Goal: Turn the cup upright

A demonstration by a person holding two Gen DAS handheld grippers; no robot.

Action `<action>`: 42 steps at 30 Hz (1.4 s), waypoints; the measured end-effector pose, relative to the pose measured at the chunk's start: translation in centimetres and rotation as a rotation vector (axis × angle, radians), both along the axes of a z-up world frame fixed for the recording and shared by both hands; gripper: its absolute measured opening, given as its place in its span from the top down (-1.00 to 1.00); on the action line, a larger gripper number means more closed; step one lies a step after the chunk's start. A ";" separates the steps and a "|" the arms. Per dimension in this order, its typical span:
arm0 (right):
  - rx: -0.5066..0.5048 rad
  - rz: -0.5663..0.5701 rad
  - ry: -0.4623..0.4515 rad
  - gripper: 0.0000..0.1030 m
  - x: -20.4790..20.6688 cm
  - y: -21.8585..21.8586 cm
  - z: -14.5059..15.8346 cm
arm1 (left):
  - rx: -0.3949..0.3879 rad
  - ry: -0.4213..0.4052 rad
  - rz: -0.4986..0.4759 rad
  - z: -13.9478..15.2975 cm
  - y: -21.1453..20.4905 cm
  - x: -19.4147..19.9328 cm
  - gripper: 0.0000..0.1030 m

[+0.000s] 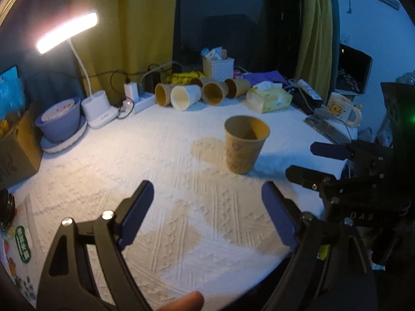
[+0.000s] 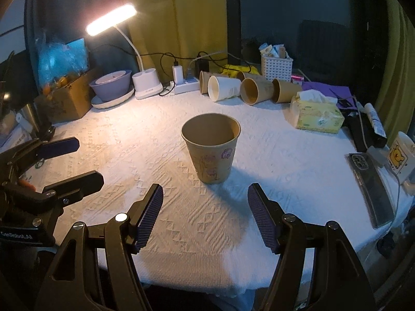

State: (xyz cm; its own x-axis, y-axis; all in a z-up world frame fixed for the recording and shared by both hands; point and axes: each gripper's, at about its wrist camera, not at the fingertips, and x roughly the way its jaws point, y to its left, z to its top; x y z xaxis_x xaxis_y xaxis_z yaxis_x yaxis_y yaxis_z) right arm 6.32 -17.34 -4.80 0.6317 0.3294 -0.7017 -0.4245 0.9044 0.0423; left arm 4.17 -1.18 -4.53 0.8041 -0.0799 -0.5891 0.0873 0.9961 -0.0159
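Note:
A brown paper cup [image 1: 244, 143] with pink drawings stands upright, mouth up, on the white textured tablecloth [image 1: 129, 160]; it also shows in the right wrist view [image 2: 211, 147]. My left gripper [image 1: 207, 202] is open and empty, low over the cloth, with the cup ahead and to the right. My right gripper [image 2: 205, 202] is open and empty, just short of the cup, which stands ahead between its fingers' lines. Each gripper shows in the other's view: the right gripper [image 1: 303, 160] and the left gripper [image 2: 77, 160].
Several paper cups [image 2: 249, 89] lie on their sides at the back. Around them are a tissue box [image 2: 317, 115], a white basket [image 2: 276, 67], a lit desk lamp [image 2: 146, 83], a purple bowl [image 2: 111, 84], a phone [image 2: 373, 186] and a mug [image 2: 400, 158].

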 end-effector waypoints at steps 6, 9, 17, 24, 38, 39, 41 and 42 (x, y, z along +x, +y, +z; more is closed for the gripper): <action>0.012 -0.004 -0.050 -0.38 -1.1 -0.6 1.9 | 0.018 -0.060 0.000 1.9 -0.3 -1.3 -0.67; 0.010 -0.006 -0.080 -0.38 -1.6 -0.9 2.8 | 0.022 -0.094 -0.004 2.8 -0.5 -1.9 -0.67; 0.010 -0.009 -0.137 -0.38 -2.8 -1.5 4.7 | 0.035 -0.160 -0.018 4.5 -1.1 -3.1 -0.67; 0.010 -0.016 -0.186 -0.38 -3.8 -1.9 6.3 | 0.033 -0.231 -0.026 6.0 -1.3 -4.4 -0.67; 0.036 -0.029 -0.296 -0.38 -5.8 -2.8 9.3 | -0.020 -0.385 0.008 8.3 0.0 -7.1 -0.68; 0.039 -0.034 -0.304 -0.38 -5.8 -2.9 9.4 | -0.027 -0.392 0.014 8.4 0.2 -7.2 -0.68; 0.042 -0.043 -0.313 -0.38 -5.9 -3.1 9.5 | -0.040 -0.396 0.023 8.5 0.6 -7.2 -0.67; 0.043 -0.048 -0.315 -0.38 -5.8 -3.2 9.6 | -0.043 -0.396 0.028 8.5 0.6 -7.2 -0.67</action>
State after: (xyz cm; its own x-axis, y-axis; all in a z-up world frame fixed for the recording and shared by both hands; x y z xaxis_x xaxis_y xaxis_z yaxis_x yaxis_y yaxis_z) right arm 0.49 -20.52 4.75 0.8314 0.3190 -0.4550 -0.3798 0.9239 -0.0464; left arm -3.04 -0.56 3.98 0.9706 -0.0727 -0.2293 0.0680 0.9973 -0.0284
